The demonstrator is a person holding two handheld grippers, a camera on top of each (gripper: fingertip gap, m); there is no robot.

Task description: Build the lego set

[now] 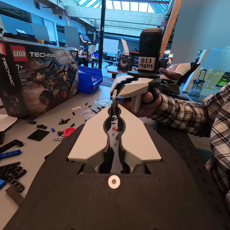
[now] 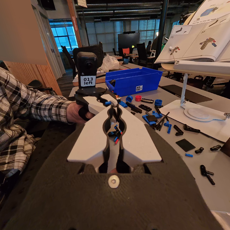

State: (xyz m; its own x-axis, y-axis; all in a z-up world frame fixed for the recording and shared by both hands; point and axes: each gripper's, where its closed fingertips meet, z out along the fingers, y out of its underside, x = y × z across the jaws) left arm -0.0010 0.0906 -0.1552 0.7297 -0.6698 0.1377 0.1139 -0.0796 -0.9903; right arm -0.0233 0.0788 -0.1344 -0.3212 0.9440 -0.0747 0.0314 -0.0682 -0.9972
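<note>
Above the worktop (image 1: 41, 146), pinching a grey beam (image 1: 114, 99) in the closed left hand-held gripper (image 1: 114, 108), steadying it while the closed right hand-held gripper (image 1: 115, 92) is seating a blue pin (image 1: 118, 98)

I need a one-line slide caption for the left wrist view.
Left gripper pinches a small grey beam while right gripper presses in a blue pin.

Grey table (image 2: 211, 165) carries loose lego pieces (image 2: 179, 130), blue bin (image 2: 131, 80), box (image 1: 39, 77).
</note>
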